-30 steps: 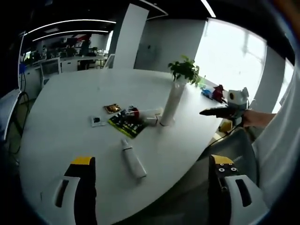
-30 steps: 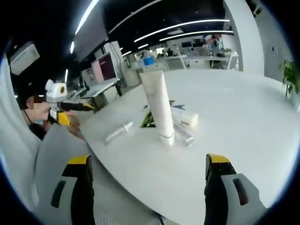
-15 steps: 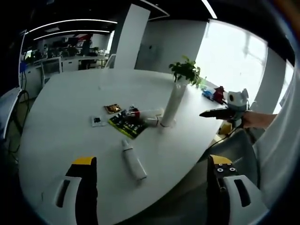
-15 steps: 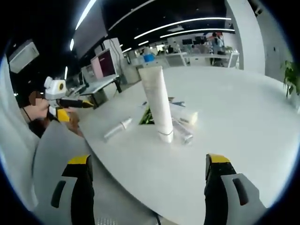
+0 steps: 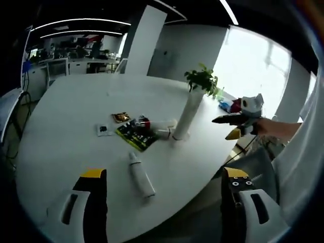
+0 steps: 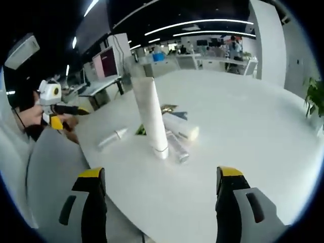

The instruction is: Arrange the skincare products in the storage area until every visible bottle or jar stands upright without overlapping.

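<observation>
A tall white tube [image 5: 185,117] [image 6: 151,119] stands upright on its cap on the round white table [image 5: 66,101] [image 6: 243,116]. Beside it lie a fat white tube [image 5: 161,123] [image 6: 180,126], a slim silvery bottle [image 6: 176,147] and a small red-capped bottle [image 5: 143,120]. A white bottle [image 5: 140,175] [image 6: 112,138] lies on its side nearer the table edge. My left gripper [image 5: 164,202] hangs open above the near edge, well short of the products. My right gripper [image 6: 159,202] is open too, over the opposite rim, and shows as the other gripper [image 5: 230,119]. The left gripper [image 6: 61,109] shows at the far left.
A green-and-black packet [image 5: 135,134], a brown sachet [image 5: 120,117] and a small white card [image 5: 104,130] lie flat near the products. A potted plant [image 5: 202,80] [image 6: 315,96] stands at the table's far side. Desks and monitors fill the office behind.
Both cameras have drifted a little; in the right gripper view the products now sit further left and lower. No product has moved, and both grippers stay open.
</observation>
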`<act>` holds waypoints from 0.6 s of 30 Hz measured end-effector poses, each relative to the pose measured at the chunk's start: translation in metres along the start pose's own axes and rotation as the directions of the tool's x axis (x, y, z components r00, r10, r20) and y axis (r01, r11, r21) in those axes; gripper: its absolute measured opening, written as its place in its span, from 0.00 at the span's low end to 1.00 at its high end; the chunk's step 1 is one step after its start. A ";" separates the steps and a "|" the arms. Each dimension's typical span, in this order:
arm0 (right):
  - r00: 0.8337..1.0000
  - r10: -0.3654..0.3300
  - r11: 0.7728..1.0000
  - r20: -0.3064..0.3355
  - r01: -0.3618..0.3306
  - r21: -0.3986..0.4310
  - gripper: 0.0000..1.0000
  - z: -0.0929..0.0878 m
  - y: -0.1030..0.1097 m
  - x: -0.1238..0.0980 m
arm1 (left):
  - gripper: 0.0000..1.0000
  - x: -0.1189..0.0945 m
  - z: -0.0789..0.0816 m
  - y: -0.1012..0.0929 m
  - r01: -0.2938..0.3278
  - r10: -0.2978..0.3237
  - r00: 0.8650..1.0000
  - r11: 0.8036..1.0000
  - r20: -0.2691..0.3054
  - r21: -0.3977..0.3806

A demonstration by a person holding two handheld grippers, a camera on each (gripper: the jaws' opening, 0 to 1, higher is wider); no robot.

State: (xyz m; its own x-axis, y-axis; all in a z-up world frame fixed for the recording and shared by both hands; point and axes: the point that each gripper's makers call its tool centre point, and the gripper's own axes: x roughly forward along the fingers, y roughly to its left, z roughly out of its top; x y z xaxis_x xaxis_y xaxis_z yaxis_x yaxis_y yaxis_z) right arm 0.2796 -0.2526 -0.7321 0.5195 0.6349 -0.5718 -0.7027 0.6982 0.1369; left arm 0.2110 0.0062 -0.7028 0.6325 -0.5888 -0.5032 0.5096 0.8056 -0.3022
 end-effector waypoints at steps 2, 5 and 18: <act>1.000 -0.002 1.000 -0.004 0.002 -0.006 0.89 0.002 -0.006 0.003 | 0.87 0.001 0.001 0.001 0.000 0.000 1.000 1.000 -0.004 0.007; 1.000 -0.005 1.000 -0.024 0.004 -0.031 0.88 0.004 -0.012 0.006 | 0.87 0.002 0.003 0.005 -0.010 0.010 1.000 1.000 -0.003 0.002; 0.998 -0.012 0.997 -0.059 0.007 -0.078 0.85 0.019 -0.039 0.022 | 0.84 0.014 0.000 0.002 0.007 -0.006 0.999 1.000 -0.034 0.002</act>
State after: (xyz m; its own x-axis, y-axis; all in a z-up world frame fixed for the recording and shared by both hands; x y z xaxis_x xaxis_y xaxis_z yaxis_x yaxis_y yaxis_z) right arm 0.3277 -0.2590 -0.7348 0.4983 0.6062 -0.6199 -0.7346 0.6749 0.0694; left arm 0.2208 -0.0004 -0.7099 0.6090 -0.5915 -0.5285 0.5150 0.8016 -0.3037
